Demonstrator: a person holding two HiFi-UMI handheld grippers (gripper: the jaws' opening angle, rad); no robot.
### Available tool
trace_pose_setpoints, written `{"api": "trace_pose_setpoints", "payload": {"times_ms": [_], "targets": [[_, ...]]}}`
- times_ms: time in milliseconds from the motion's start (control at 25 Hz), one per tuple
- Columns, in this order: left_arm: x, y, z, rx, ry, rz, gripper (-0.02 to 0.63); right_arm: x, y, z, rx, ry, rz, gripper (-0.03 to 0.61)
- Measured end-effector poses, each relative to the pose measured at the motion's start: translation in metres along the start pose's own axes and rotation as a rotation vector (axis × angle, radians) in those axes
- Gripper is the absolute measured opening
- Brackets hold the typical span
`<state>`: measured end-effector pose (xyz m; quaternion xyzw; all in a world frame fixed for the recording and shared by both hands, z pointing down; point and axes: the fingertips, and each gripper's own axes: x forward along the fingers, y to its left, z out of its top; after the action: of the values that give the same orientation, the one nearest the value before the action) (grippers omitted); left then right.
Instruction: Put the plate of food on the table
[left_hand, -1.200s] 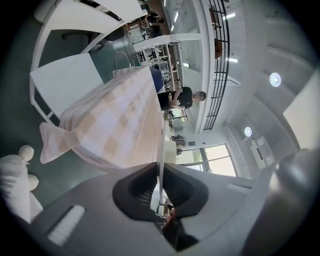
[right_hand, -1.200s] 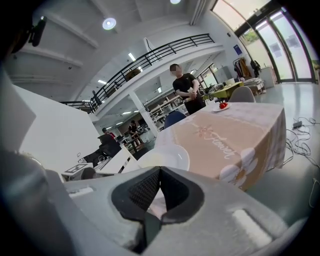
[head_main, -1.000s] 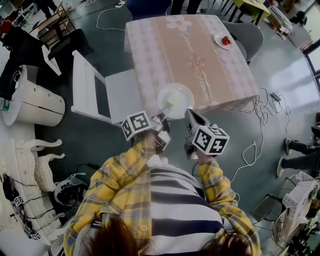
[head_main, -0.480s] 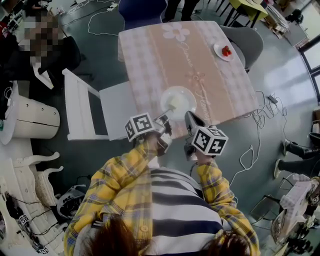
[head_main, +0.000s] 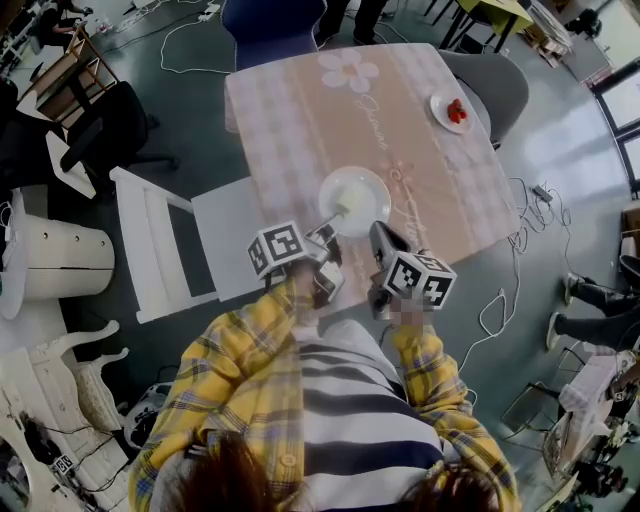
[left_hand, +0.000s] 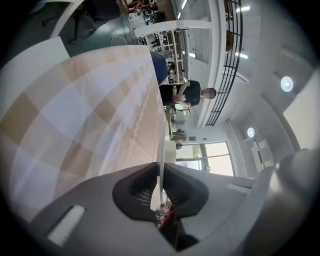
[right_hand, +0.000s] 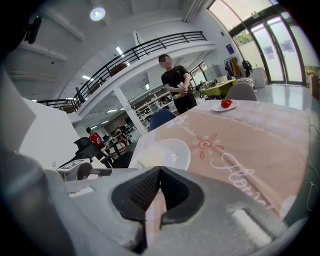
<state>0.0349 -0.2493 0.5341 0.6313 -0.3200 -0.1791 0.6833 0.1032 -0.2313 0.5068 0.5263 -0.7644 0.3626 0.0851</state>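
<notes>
The plate is round, white and glossy, with a pale yellowish heap of food on its left half. I see it just over the near edge of the table; I cannot tell whether its base touches the cloth. My left gripper is clamped on the rim nearest me, and in the left gripper view the ribbed dark pads pinch the thin white edge, seen edge-on. My right gripper sits just beside the plate at that same table edge, jaws pressed together on nothing. The square table wears a peach cloth with checked borders and a flower print. At its far right corner stands a small plate with something red. A white slatted chair stands at its left side.
</notes>
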Motion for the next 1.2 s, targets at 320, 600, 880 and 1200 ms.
{"api": "trace_pose_setpoints", "payload": {"times_ms": [320,600,880,1200], "targets": [[0.034,-0.003,0.021,0.006,-0.018,0.005,0.012,0.022,-0.019,0.016,-0.001,0.014,-0.015,-0.003],[0.073,-0.002,0.033,0.0,-0.052,0.029,0.012,0.049,-0.045,0.036,-0.015,0.053,0.002,-0.003],[0.108,-0.002,0.051,-0.004,-0.106,0.05,0.012,0.074,-0.073,0.065,-0.035,0.078,0.027,-0.003],[0.128,0.008,0.064,-0.053,-0.141,0.088,0.014,0.101,-0.084,0.076,-0.03,0.112,0.059,-0.003]]}}
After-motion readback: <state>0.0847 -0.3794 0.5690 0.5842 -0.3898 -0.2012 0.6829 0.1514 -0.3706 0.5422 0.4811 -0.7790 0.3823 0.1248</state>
